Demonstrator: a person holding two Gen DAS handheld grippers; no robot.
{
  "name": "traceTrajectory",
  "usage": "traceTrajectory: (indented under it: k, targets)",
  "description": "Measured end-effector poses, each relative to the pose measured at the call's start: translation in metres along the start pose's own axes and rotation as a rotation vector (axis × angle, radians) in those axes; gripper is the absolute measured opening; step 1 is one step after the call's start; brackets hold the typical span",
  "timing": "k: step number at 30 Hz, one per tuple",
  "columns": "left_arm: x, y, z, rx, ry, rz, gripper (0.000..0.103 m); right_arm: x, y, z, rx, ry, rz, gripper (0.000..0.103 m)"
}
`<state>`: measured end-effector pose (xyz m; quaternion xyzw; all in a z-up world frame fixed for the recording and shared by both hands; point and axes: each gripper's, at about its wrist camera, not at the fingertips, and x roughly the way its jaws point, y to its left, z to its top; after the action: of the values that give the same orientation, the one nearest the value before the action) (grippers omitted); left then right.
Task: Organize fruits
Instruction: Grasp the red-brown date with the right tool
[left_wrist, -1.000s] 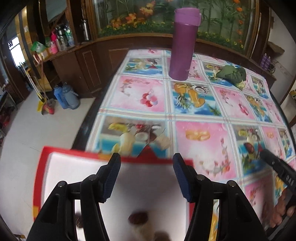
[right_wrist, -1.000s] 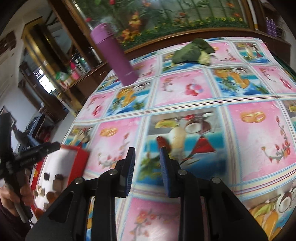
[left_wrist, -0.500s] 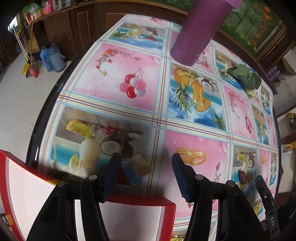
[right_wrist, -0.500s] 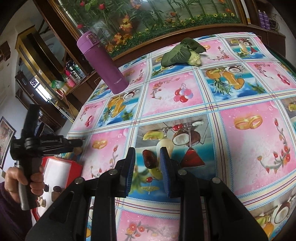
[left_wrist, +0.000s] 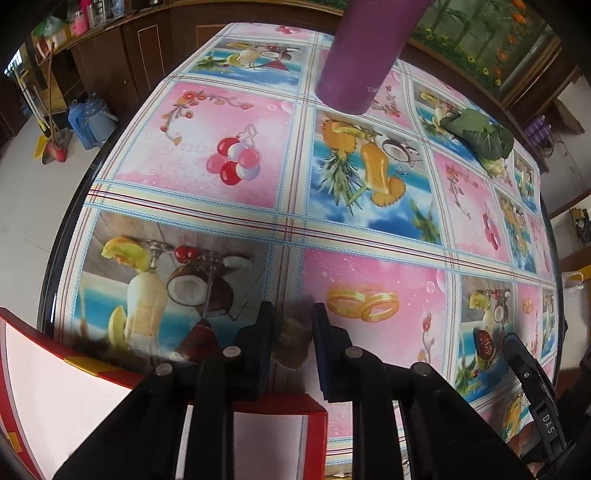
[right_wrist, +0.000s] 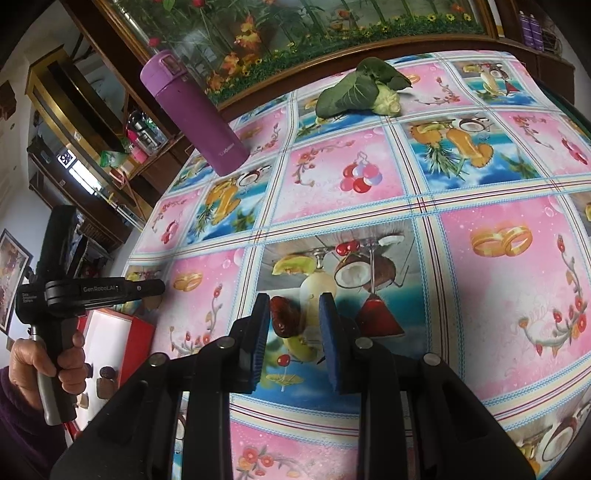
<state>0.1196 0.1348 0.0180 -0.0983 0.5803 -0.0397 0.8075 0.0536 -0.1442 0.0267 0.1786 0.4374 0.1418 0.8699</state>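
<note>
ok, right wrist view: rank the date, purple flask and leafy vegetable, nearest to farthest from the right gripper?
1. Date: between the right gripper's open fingers, close to the left finger, on the tablecloth.
2. Purple flask: upright, far left on the table.
3. Leafy vegetable: at the table's far edge, slightly right of centre, a little beyond the flask.

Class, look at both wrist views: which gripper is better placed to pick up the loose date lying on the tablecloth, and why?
The right gripper. Its open jaws already sit on either side of the dark red date. The left gripper is over by the red box, holding a blurred brown fruit.
</note>
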Motion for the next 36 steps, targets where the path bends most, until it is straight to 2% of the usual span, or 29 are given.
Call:
traceTrajectory:
  k: [9, 10, 12, 15, 20, 24, 26, 28, 29, 31, 36]
  targets:
    - [0.003, -0.015, -0.003, 0.042, 0.017, 0.005, 0.022, 0.002, 0.003, 0.001, -0.022, 0.011, 0.013, 0.03]
    - [0.002, -0.015, -0.003, 0.044, 0.016, 0.004, 0.022, 0.002, 0.003, 0.001, -0.022, 0.012, 0.013, 0.033]
    - [-0.003, -0.014, -0.002, 0.043, 0.006, -0.001, 0.026, 0.002, 0.003, 0.001, -0.024, 0.003, 0.008, 0.041]
    - [-0.012, -0.012, -0.002, 0.053, -0.014, -0.006, 0.037, 0.001, 0.005, 0.001, -0.038, -0.008, 0.012, 0.042]
    - [-0.01, -0.014, -0.006, 0.077, -0.005, -0.004, 0.038, 0.008, 0.016, -0.004, -0.108, 0.005, -0.058, 0.042]
    - [-0.005, -0.019, -0.011, 0.111, -0.002, 0.005, 0.037, 0.014, 0.027, -0.01, -0.183, 0.016, -0.131, 0.039]
    - [-0.005, -0.022, -0.014, 0.13, -0.006, 0.017, 0.033, 0.022, 0.033, -0.015, -0.24, 0.028, -0.196, 0.028]
    - [-0.002, -0.024, -0.015, 0.143, -0.002, 0.023, 0.023, 0.026, 0.04, -0.02, -0.301, 0.011, -0.259, 0.02]
    - [-0.001, -0.024, -0.015, 0.147, -0.001, 0.024, 0.022, 0.028, 0.041, -0.021, -0.315, 0.001, -0.278, 0.018]
    - [0.001, -0.025, -0.016, 0.156, -0.005, 0.034, 0.017, 0.029, 0.041, -0.021, -0.322, -0.001, -0.286, 0.018]
    - [-0.001, -0.023, -0.016, 0.146, -0.016, 0.029, 0.016, 0.025, 0.035, -0.018, -0.277, -0.007, -0.256, 0.018]
